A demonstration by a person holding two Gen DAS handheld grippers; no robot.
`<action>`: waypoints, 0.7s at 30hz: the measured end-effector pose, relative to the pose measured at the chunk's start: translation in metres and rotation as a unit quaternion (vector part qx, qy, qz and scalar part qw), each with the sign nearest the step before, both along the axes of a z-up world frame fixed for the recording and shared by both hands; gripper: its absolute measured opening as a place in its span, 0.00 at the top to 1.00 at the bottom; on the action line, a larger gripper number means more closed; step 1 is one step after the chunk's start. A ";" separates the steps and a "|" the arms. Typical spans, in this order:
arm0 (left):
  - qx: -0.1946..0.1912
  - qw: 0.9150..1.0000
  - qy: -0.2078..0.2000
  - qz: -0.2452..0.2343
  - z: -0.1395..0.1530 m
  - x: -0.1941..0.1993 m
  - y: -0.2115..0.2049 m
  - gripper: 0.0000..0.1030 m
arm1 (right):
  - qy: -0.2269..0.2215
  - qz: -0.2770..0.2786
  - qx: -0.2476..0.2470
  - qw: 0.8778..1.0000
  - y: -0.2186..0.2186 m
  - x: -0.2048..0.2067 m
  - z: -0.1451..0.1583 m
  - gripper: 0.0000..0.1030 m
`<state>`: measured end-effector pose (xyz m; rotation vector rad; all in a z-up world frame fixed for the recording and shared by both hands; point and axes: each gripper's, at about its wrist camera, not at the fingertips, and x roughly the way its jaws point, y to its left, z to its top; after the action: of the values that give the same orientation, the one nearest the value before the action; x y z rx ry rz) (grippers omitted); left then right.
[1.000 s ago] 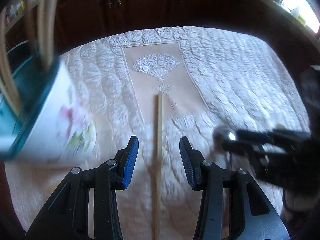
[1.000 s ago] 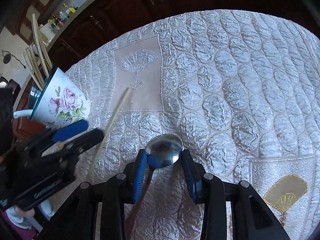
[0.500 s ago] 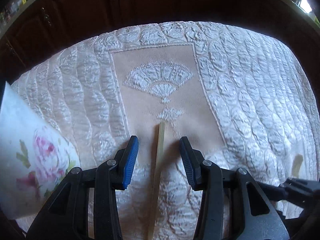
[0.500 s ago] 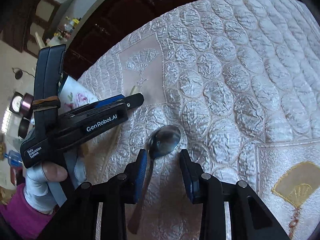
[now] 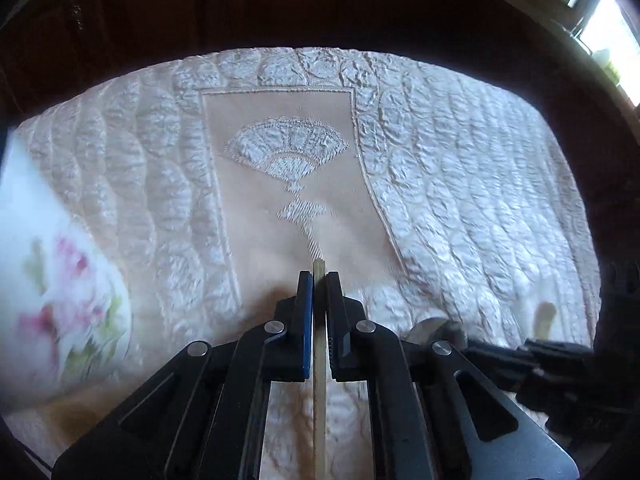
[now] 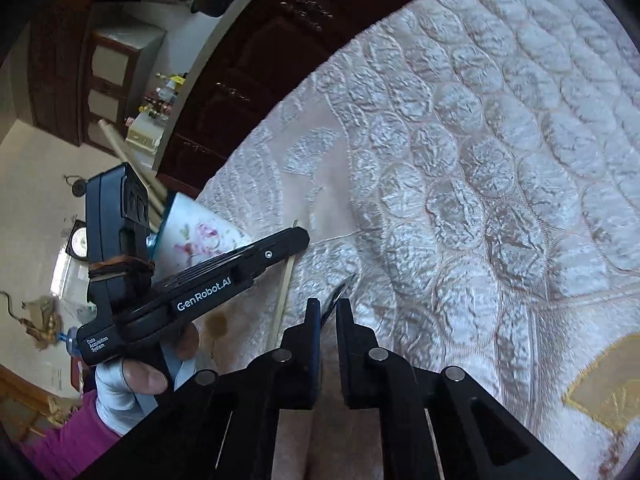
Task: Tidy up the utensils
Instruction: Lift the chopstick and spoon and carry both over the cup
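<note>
Left jaws pinch chopstick [image 5: 319,364], lengthwise, tip forward | right jaws apparently pinch spoon [image 6: 338,295], edge-on

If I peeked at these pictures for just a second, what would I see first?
First, the left gripper at the bottom middle of its own view, pinching a thin wooden chopstick over the shiny quilted cloth. Then the right gripper, shut on a metal spoon turned edge-on. A flowery mug stands at the left, behind the left gripper.

Since 1 s ago, the left tool [image 5: 319,280] has clamped the chopstick [image 5: 320,380], the right tool [image 6: 328,308] the spoon [image 6: 338,294].
</note>
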<state>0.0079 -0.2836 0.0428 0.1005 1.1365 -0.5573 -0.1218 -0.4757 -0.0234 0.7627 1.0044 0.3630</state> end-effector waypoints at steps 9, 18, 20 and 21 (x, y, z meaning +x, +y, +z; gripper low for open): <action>-0.057 0.998 -0.018 -0.005 0.052 -0.058 0.052 0.96 | -0.029 0.010 -0.010 0.999 0.014 -0.028 0.037 0.98; -0.109 0.992 -0.070 0.010 0.118 -0.103 0.118 0.96 | -0.084 0.044 -0.038 0.995 0.049 -0.027 0.093 0.98; -0.113 0.990 -0.079 0.013 0.129 -0.109 0.134 0.96 | -0.084 0.051 -0.045 0.994 0.061 -0.021 0.097 0.98; -0.114 0.990 -0.085 0.019 0.134 -0.112 0.144 0.96 | -0.084 0.056 -0.045 0.994 0.066 -0.019 0.098 0.98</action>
<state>-0.1040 -0.1397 0.1773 -0.0705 0.9011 -0.6285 -0.1407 -0.4094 0.0743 0.5854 0.9006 0.4668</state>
